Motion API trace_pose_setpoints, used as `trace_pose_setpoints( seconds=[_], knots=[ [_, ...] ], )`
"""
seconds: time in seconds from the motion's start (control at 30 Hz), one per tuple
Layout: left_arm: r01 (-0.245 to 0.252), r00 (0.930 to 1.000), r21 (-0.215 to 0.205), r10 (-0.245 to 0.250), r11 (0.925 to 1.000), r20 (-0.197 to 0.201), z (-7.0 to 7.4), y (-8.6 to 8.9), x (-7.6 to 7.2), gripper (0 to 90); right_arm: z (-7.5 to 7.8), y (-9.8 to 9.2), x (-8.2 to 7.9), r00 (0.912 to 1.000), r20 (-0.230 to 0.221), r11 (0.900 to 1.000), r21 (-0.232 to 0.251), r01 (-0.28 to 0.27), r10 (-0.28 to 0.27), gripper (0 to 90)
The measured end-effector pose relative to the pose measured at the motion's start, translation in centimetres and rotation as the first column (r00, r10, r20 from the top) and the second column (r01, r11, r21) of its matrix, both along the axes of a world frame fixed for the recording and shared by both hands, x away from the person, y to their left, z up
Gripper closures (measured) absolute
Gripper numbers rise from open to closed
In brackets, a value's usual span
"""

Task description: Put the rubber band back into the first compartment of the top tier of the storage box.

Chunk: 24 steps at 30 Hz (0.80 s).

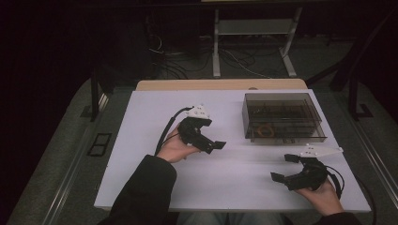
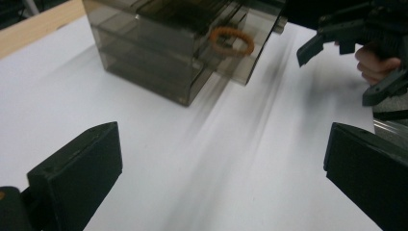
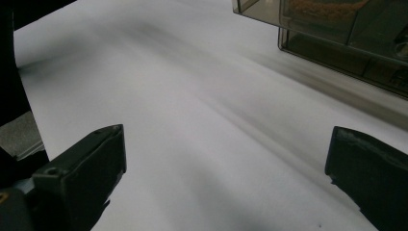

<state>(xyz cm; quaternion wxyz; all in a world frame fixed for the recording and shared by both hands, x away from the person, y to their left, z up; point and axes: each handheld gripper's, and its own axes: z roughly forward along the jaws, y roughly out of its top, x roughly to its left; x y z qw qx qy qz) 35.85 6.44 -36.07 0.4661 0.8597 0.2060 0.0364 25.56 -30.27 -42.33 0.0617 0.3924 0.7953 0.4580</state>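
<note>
The left tongs are hovering over the white table, their jaws standing spread wide with bare table between them in the left gripper view and nothing pinched. The right tongs are likewise hanging spread apart near the table's near right corner, holding nothing; the right gripper view is showing only white surface between the two black jaws.

A smoky, see-through box with inner compartments is sitting ahead of both tongs: ahead and to the right of the left tongs, and straight ahead of the right tongs, apart from each. In the left gripper view the box is lying beyond the jaws, and an orange ring is resting inside it, in a compartment at the end nearer the right tongs, which are showing farther off to the right with a hand behind them. In the high view the ring is lying toward the box's near wall. In the right gripper view the box is reaching in at the upper right, beyond the right-hand jaw, with something orange blurred inside it.
</note>
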Motion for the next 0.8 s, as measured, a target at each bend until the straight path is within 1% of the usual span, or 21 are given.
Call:
trace_pose_setpoints(
  seconds=[0.1,0.13,0.27,0.5,0.57,0.6,0.67,0.8],
  knots=[
    [-0.018,0.9998,-0.004,0.018,0.9998,-0.006,-0.5,0.7,-0.2,0.0,0.0,0.0,0.1,0.9999,0.011,1.000,-0.003,-0.002,0.002,0.4],
    [-0.022,0.9998,0.000,0.022,0.9998,0.001,-0.7,0.9,-0.3,0.0,0.0,0.0,0.0,1.0000,0.006,1.000,-0.003,-0.002,0.002,0.4],
    [-0.038,0.9993,-0.003,0.038,0.9993,-0.001,-1.0,1.7,-0.8,0.0,-0.1,0.0,0.1,0.9999,0.010,1.000,-0.002,-0.001,0.001,0.4],
    [-0.065,0.9979,-0.017,0.065,0.9978,0.005,-1.5,2.9,-1.6,0.0,-0.1,0.0,0.1,0.9999,0.013,1.000,-0.004,-0.001,0.001,0.4],
    [-0.075,0.9971,-0.024,0.075,0.9969,0.007,-1.7,3.4,-1.8,0.0,-0.1,0.0,0.1,0.9999,0.013,1.000,-0.004,-0.001,0.001,0.4],
    [-0.085,0.9963,-0.036,0.085,0.9957,0.000,-1.9,3.5,-2.0,0.0,-0.1,0.0,0.1,0.9999,0.012,1.000,-0.003,-0.001,0.001,0.4],
    [-0.096,0.9954,-0.036,0.096,0.9948,0.003,-2.1,4.0,-2.3,0.0,-0.1,0.0,0.1,0.9999,0.012,1.000,-0.002,-0.001,0.001,0.4],
    [-0.121,0.9926,-0.050,0.122,0.9913,0.000,-2.5,4.8,-2.9,0.0,-0.1,0.0,0.1,1.0000,0.010,1.000,-0.004,0.000,0.000,0.4]
  ],
)
